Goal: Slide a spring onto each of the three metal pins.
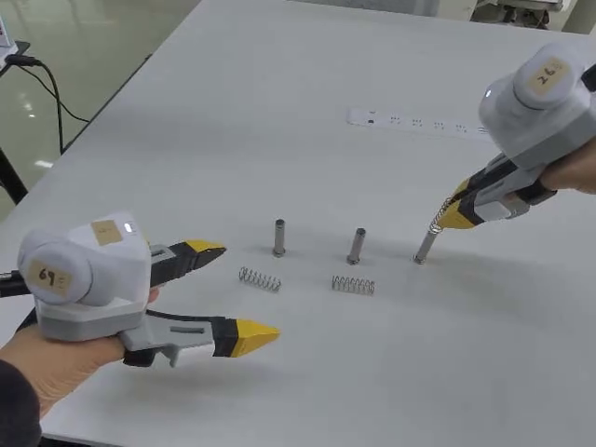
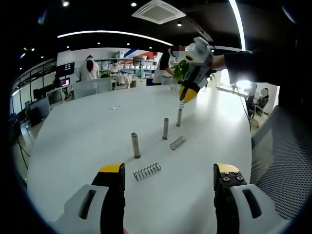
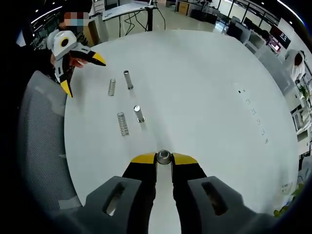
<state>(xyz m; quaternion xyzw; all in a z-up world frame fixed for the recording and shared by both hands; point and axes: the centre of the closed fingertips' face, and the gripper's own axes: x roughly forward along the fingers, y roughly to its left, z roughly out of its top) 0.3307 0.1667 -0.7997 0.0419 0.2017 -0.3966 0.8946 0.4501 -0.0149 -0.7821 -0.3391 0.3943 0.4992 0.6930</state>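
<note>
On the white bench, in a bright open office, the right gripper pinches a spring over the rightmost pin. The left gripper hovers, jaws wide.

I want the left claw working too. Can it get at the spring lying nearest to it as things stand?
Probably yes. The left claw is open and points at the nearest spring, which lies flat on bare table just ahead; the pin stands behind it, apart.
</note>
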